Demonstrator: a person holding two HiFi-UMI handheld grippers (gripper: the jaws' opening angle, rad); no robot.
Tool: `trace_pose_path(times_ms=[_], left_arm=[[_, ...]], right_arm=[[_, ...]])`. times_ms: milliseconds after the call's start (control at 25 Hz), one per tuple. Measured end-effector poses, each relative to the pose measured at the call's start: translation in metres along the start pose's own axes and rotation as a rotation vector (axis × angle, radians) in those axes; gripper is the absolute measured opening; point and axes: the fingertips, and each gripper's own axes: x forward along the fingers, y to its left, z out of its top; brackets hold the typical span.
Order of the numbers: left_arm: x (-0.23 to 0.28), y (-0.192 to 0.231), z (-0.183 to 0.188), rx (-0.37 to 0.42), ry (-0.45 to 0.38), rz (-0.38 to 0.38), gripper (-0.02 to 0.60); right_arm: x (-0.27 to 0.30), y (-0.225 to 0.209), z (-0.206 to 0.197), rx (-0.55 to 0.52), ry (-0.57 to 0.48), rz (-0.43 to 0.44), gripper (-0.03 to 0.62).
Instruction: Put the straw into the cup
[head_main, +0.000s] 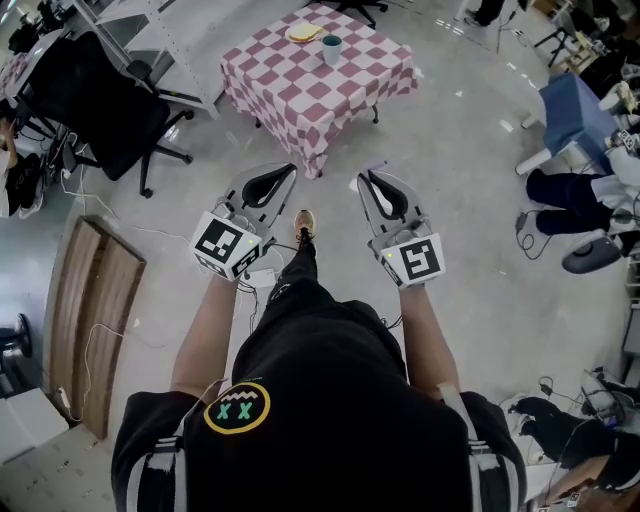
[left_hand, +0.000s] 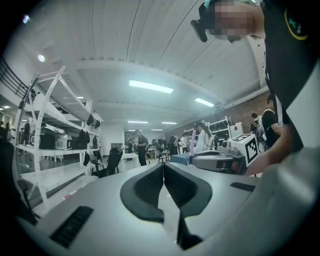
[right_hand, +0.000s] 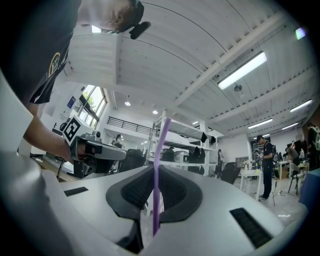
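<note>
right tool pinches the straw; left tool pressed together, empty; likely the carrying step; next, reach the cup on the counter

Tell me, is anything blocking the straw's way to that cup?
Nothing visible: only bare floor lies between the thin purple plastic straw, clamped in the right hand-held gripper, and the dark teal cup on the pink-checked table.
</note>
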Motion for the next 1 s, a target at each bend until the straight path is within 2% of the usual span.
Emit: trace_pose_path(times_ms=[480, 1000], left_arm=[[0.07, 0.074, -0.024, -0.039, 0.005, -0.027, 0.02], [0.159, 0.195, -0.032, -0.081, 0.029, -0.05, 0.02]], right_arm=[[0.073, -0.06, -0.033, 0.023, 0.032, -0.017, 0.051], [0.196, -0.14, -0.055, 0.059, 0.067, -0.022, 0.051]])
